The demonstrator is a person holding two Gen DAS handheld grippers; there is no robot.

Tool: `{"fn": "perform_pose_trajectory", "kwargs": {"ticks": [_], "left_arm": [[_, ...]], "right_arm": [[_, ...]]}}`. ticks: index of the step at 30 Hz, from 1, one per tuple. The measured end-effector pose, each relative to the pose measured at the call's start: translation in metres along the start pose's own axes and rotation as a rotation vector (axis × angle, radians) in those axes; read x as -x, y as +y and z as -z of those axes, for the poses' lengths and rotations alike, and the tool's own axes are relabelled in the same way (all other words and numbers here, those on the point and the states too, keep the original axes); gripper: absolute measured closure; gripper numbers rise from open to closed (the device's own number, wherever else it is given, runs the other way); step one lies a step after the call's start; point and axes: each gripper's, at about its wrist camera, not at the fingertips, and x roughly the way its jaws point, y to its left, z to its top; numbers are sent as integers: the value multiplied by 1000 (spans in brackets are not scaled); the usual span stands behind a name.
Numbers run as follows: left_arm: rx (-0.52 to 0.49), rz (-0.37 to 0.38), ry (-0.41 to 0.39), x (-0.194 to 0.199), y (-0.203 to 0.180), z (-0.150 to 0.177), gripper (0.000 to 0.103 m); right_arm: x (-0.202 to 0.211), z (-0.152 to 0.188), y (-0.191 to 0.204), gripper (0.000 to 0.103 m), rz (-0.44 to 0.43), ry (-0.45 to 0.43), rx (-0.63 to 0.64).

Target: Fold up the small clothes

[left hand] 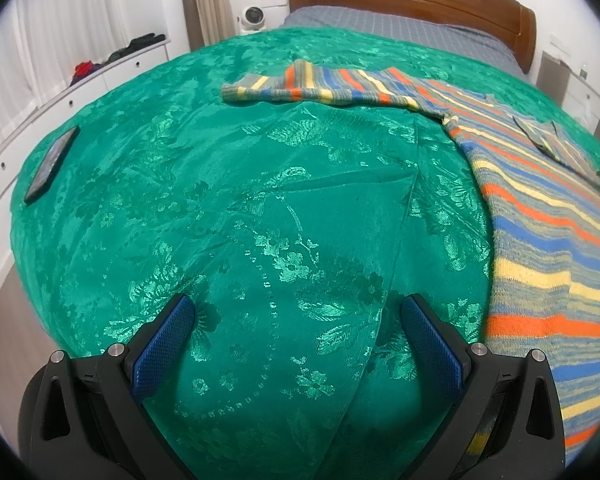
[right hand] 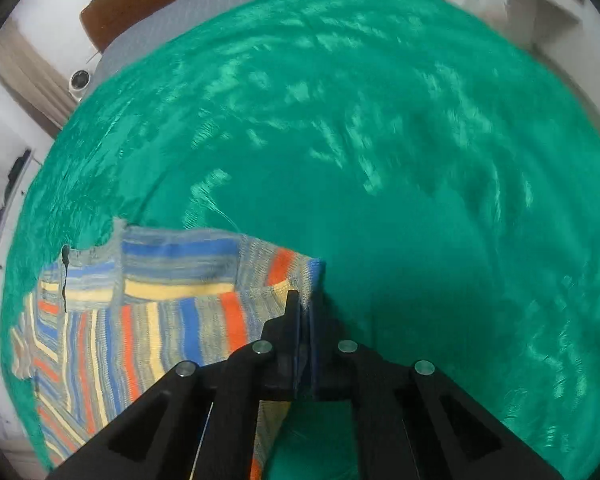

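Right gripper fingers clamped on the sweater sleeve end; left gripper fingers apart over the bed, sweater body to its right

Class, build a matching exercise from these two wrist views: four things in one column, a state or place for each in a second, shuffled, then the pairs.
Things:
1. left gripper
2. right gripper
3. phone
4. striped sweater

States or places:
A. lying flat near the edge of the green bedspread
B. spread out, one sleeve stretched sideways
C. jaws wide apart, nothing between
D. closed on a sleeve end

Pairs: 1-C, 2-D, 3-A, 4-B
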Motion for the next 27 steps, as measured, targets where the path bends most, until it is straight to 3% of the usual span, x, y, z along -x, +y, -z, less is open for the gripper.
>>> {"fn": "perform_pose_trajectory", "kwargs": {"ticks": [3, 5, 6, 9, 11, 12, 15, 16, 18, 21, 24, 27], "left_arm": [[-1, -3, -3, 0, 0, 0, 0], [0, 0, -1, 0, 0, 0, 0], [1, 0, -1, 1, 0, 0, 0], [2, -2, -2, 1, 0, 0, 0], [6, -2, 6, 1, 1, -1, 0], [5, 3, 18, 1, 2, -3, 0], [-26, 79, 88, 3, 9, -21, 0], [-37, 128, 85, 7, 17, -36, 0], [8, 156, 36, 11, 40, -66, 1], [159, 191, 13, -12, 91, -133, 0], [285, 215, 92, -74, 130, -187, 1], [312, 208, 227, -137, 140, -211, 9]], "right_arm": [[4, 6, 16, 94, 23, -19, 74], [16, 7, 14, 65, 66, -35, 60], [28, 11, 16, 65, 65, -63, 61], [64, 40, 28, 65, -68, -95, 125], [66, 66, 37, 56, -238, -19, 160], [61, 77, 39, 54, -266, 20, 173], [42, 110, 39, 53, -96, 99, 218], [48, 119, 36, 53, -68, 74, 216], [70, 135, 33, 53, -23, 25, 205], [113, 159, 37, 53, -79, -63, 222], [142, 189, 40, 50, -133, -98, 217], [159, 220, 38, 48, -159, -114, 189]]}}
